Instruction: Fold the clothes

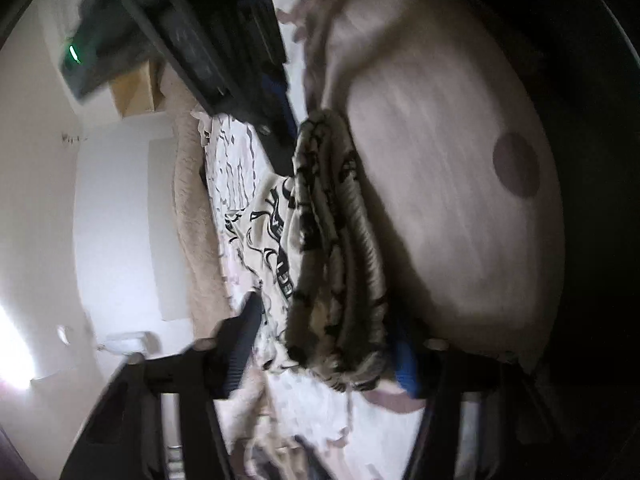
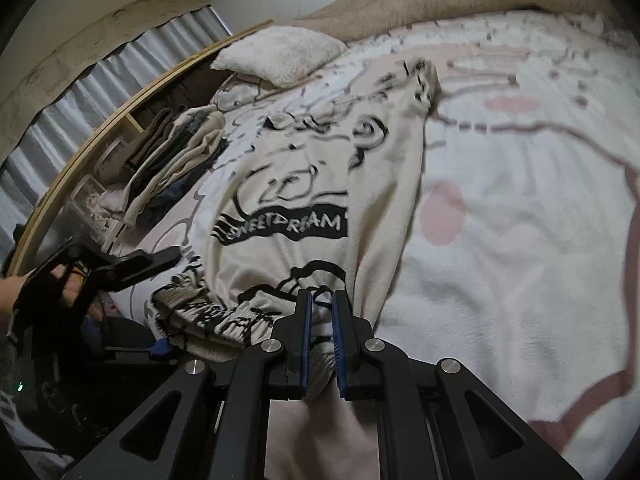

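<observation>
Left wrist: left gripper (image 1: 320, 344) straddling bunched hem of cream printed sweatshirt (image 1: 336, 248), pad contact unclear. Right wrist: right gripper (image 2: 320, 320) clamped on sweatshirt (image 2: 304, 184) hem, garment spread ahead across bed (image 2: 520, 200); folded clothes pile (image 2: 172, 160) far left.

The sweatshirt (image 2: 304, 200) lies on the bedspread (image 2: 520, 216), stretching ahead of the right gripper (image 2: 320, 312). The left gripper (image 2: 120, 268) sits to its left; folded clothes (image 2: 168, 160) and a pillow (image 2: 280, 52) lie beyond.
</observation>
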